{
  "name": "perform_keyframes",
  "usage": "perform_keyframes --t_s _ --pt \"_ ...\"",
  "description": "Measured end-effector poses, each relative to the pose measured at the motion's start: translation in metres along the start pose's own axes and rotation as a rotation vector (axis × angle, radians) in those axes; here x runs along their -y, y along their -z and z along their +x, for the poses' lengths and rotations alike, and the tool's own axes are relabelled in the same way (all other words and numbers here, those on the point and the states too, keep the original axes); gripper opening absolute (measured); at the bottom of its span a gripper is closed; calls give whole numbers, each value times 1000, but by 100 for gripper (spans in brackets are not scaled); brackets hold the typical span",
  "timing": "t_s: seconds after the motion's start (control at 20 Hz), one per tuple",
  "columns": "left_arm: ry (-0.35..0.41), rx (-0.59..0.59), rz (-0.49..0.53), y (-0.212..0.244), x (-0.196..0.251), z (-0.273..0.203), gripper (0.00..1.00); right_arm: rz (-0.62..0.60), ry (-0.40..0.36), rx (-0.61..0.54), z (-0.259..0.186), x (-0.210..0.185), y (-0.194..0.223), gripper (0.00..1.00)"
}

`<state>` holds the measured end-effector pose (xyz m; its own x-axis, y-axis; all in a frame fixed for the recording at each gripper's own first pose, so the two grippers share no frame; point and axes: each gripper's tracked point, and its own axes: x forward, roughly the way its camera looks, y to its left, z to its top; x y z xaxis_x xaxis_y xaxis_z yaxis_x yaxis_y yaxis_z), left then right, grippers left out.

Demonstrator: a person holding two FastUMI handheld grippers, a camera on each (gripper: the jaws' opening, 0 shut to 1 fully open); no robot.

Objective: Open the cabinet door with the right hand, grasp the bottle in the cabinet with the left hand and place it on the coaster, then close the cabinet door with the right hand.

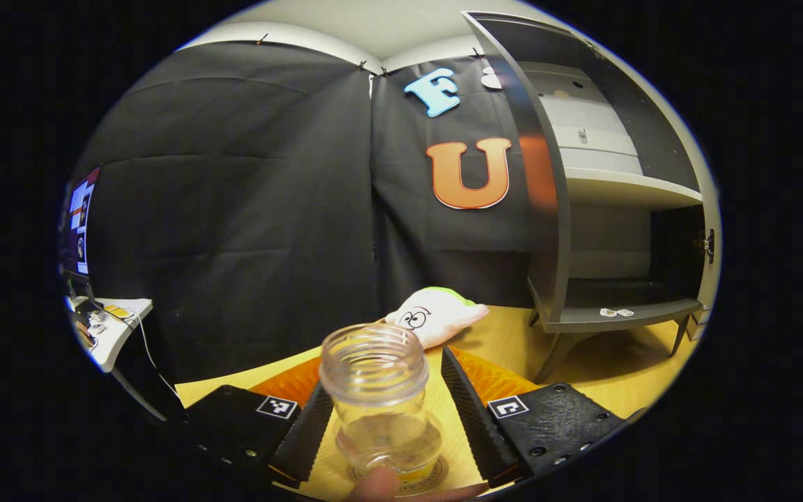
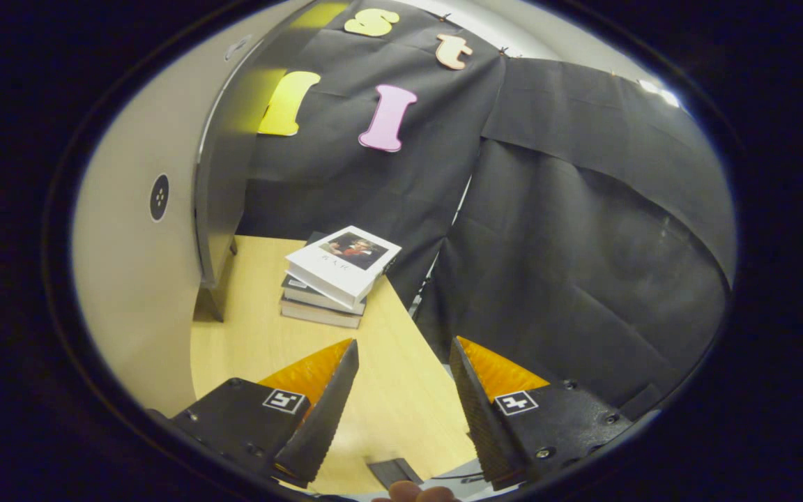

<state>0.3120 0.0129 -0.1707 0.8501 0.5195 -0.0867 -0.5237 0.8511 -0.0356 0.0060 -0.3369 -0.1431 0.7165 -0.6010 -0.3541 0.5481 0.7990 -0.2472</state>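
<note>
Bottle [image 1: 379, 397] stands upright on the coaster [image 1: 421, 481] near the table's front edge, between the left gripper's [image 1: 382, 411] spread fingers, neither touching it: placing step looks done. Cabinet [image 1: 610, 209] open. Right gripper [image 2: 401, 404] wide open, empty, beside the cabinet door [image 2: 129, 279]. Next: right pushes the door shut.
</note>
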Motion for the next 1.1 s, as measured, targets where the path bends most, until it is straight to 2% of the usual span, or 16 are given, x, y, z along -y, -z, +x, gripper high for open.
perform_keyframes --t_s 0.25,0.4,0.5,0.55,0.75,1.1 --pt "13 -16 -22 3 5 3 84 9 19 -37 8 9 10 84" --pt "5 -8 -18 -3 2 4 87 32 25 -42 11 10 12 85" --pt "4 -6 -13 -6 0 3 87 7 73 -37 18 22 11 85" --pt "6 -13 -9 -7 0 3 87 -10 104 -24 23 34 6 88" --pt "9 -2 11 -21 -12 -1 87 -26 234 74 41 99 -23 86" --pt "-1 49 62 -65 -18 -23 91 68 444 97 25 231 -8 86"
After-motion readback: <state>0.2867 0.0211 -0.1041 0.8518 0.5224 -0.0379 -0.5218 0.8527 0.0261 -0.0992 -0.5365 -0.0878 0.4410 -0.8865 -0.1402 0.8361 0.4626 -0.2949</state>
